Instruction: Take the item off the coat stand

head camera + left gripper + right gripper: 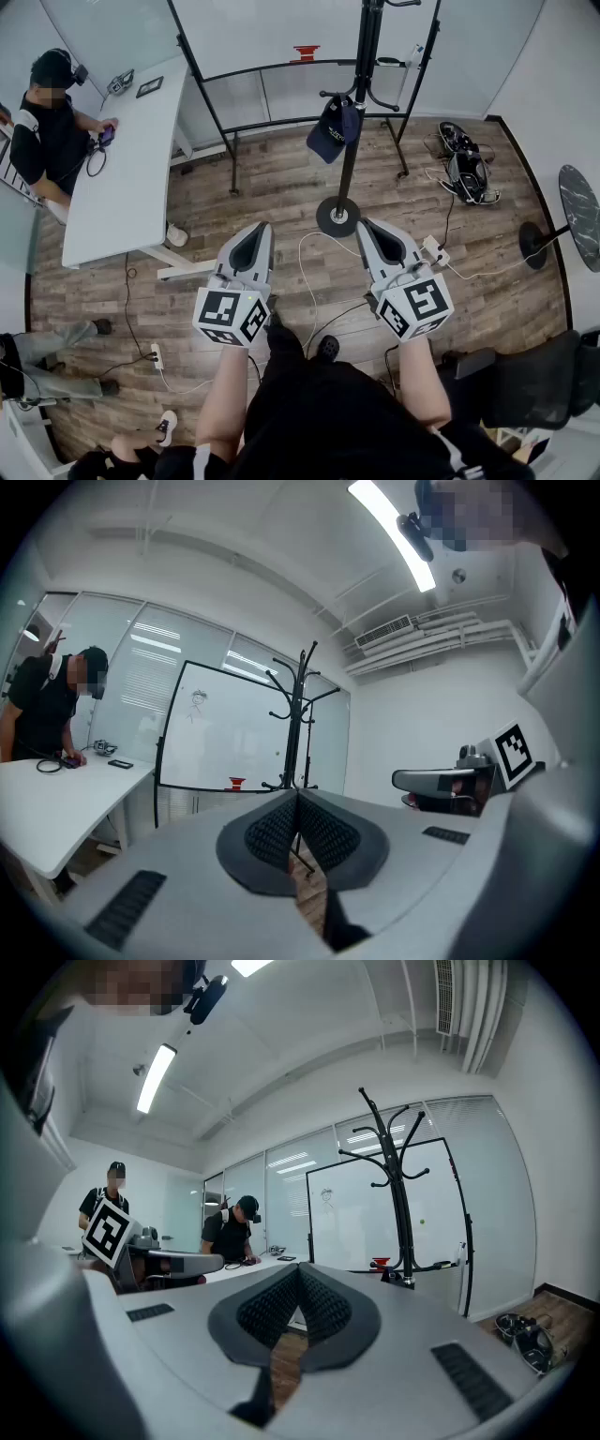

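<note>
A black coat stand [359, 112] rises from a round base [337, 216] on the wood floor ahead. A dark blue cap [332, 128] hangs from one of its lower hooks. The stand [298, 719] shows past the jaws in the left gripper view, and the stand [397, 1185] shows right of centre in the right gripper view; the cap is not seen there. My left gripper [261, 226] and right gripper [363, 224] are held side by side short of the base. Both are shut with nothing between the pads.
A white desk [122, 159] stands at the left with a person [47, 122] at it. A black-framed whiteboard [281, 56] stands behind the stand. Cables and a power strip [433, 248] lie on the floor; gear [464, 164] at right, a chair [530, 375] nearby.
</note>
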Demonstrator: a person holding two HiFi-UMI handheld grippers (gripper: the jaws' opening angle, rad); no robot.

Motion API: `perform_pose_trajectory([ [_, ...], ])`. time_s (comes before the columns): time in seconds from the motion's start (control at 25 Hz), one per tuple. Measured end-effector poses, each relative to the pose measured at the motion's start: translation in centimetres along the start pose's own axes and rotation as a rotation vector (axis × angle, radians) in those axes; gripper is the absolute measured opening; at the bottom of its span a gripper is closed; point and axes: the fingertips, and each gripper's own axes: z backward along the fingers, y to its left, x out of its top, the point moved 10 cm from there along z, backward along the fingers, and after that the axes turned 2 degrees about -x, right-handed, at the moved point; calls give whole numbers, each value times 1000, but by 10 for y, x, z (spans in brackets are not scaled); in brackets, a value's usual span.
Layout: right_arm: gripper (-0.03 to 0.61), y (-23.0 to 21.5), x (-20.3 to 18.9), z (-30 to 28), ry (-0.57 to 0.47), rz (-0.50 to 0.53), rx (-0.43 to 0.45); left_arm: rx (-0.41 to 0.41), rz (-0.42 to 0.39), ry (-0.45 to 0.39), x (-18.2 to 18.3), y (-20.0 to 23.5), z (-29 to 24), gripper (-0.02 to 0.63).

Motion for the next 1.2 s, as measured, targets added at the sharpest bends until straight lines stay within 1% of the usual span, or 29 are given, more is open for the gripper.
perform_pose_trajectory([
  [0.24, 31, 6, -5, 3, 15, 23, 6, -15, 3, 21, -6, -4, 3, 15],
  [0.48, 31, 13, -5, 10, 34, 7, -8, -21, 6, 24, -5, -5, 4, 15],
  [0.6, 31, 7, -9, 20, 37, 16, -17, -21, 7, 26, -7, -10, 1, 15],
  [0.76, 31, -4, -15, 30, 41, 4, -49, -14, 10, 45, -15, -19, -1, 15],
  [0.92, 31, -11, -17, 29, 51, -26, -20, 1, 15, 59, -19, -23, -1, 15],
  [1.08, 31, -8, -24, 20, 52, -16, -4, 5, 15, 65, -26, -18, -2, 15],
  [1.2, 32, -6, -27, 12, 75, -24, -8, -2, 9, 78, -29, -12, -5, 15],
])
